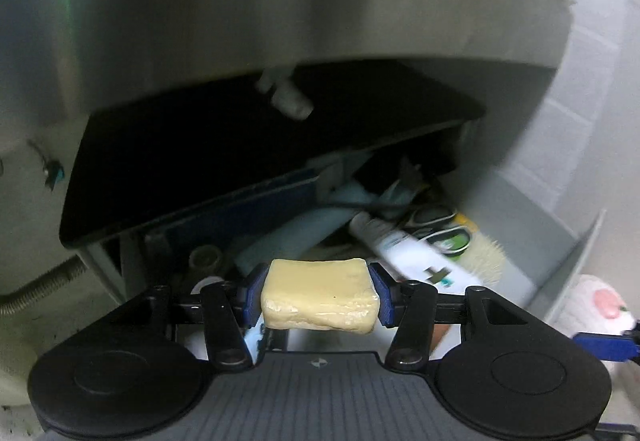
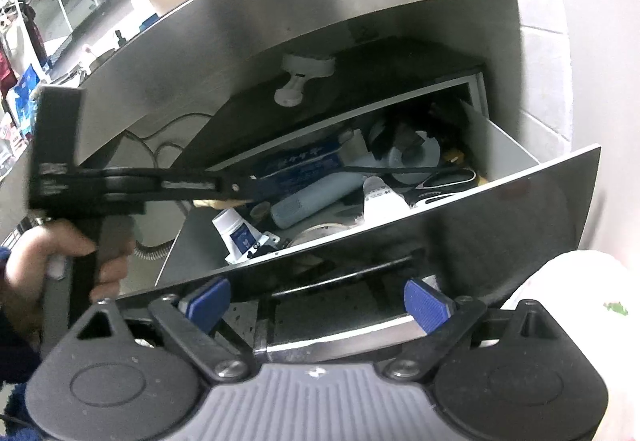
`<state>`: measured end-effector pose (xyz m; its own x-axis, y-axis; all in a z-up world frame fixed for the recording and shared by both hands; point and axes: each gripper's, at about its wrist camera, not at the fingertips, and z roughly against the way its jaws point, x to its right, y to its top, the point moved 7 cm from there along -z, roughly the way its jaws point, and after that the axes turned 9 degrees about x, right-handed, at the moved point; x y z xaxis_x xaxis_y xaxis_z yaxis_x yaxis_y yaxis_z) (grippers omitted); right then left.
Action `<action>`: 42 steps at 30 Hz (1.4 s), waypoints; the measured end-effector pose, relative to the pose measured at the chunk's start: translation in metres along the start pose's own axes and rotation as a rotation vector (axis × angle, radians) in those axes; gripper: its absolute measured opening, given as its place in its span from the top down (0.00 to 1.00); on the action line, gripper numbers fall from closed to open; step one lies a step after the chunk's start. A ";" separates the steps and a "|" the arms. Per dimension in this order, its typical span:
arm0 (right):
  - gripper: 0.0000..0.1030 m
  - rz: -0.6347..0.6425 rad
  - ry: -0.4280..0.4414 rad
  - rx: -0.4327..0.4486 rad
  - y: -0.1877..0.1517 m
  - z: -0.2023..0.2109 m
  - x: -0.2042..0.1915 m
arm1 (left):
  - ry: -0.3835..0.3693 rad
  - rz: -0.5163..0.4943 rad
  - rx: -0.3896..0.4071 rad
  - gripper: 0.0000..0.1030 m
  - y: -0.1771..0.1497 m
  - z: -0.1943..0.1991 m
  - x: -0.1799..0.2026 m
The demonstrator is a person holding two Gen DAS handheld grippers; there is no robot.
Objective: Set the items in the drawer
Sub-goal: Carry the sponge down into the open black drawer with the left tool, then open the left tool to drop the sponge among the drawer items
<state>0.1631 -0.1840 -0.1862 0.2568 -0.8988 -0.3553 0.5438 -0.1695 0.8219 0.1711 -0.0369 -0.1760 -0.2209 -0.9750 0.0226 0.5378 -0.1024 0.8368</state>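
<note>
A pale yellow soap bar (image 1: 320,295) sits between the blue pads of my left gripper (image 1: 318,293), which is shut on it. It hangs just over the near left part of the open drawer (image 1: 560,241). In the right wrist view, a hand (image 2: 60,253) holds the left gripper (image 2: 240,195) out over the drawer's left side. My right gripper (image 2: 316,301) is low at the drawer's dark front panel (image 2: 480,209). Its blue pads stand apart, and the silver handle (image 2: 340,345) lies across between the fingers.
The drawer is crowded with a white tube (image 1: 404,245), scissors (image 2: 448,181), a light blue bottle (image 2: 312,201), a blue box (image 2: 296,161) and a small white bottle (image 2: 236,233). A steel countertop (image 2: 280,1) overhangs it. A white bundle (image 2: 580,301) sits at the right, and a ribbed hose (image 1: 36,293) at the left.
</note>
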 end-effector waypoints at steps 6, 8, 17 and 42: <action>0.08 0.009 -0.002 -0.007 0.000 0.000 0.000 | -0.001 -0.031 -0.073 0.50 -0.013 -0.022 0.001; 0.08 0.009 -0.003 -0.009 0.000 -0.001 0.001 | -0.009 -0.014 -0.097 0.50 -0.013 -0.026 0.002; 0.08 0.007 0.003 -0.011 0.000 0.000 0.002 | -0.014 -0.029 -0.175 0.50 -0.008 -0.051 0.012; 0.08 -0.023 0.001 -0.016 -0.001 0.000 0.007 | -0.042 -0.074 -0.338 0.49 -0.017 -0.088 0.026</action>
<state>0.1643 -0.1903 -0.1898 0.2453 -0.8942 -0.3745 0.5620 -0.1836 0.8065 0.2277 -0.0783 -0.2380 -0.2990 -0.9542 -0.0034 0.7566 -0.2392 0.6086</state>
